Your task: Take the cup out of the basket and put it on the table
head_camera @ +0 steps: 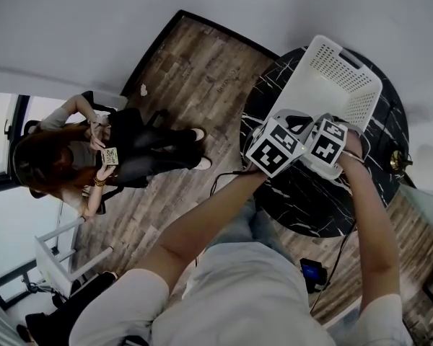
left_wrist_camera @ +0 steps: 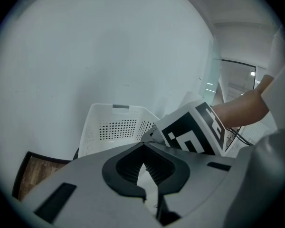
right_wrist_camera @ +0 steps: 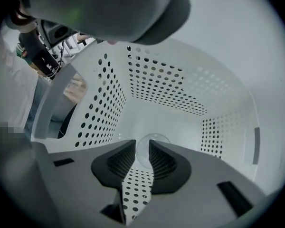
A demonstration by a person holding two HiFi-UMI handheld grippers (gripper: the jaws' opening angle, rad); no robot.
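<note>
Clear round cup (right_wrist_camera: 151,140) is sitting on the floor of the white perforated plastic basket (right_wrist_camera: 171,84), showing between the parted jaws of the right gripper (right_wrist_camera: 143,151), which is reaching inside. The left gripper (left_wrist_camera: 143,151), jaws drawn together and empty, is hovering just outside the basket, above the black marbled round table (head_camera: 310,200).

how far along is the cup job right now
Done: nothing yet; the clear cup sits on the white basket floor. In hand: the right gripper is inside the basket, jaws open, cup at their tips. To do: grip it, lift it out, set it on the black table. The left gripper is shut on nothing.
</note>
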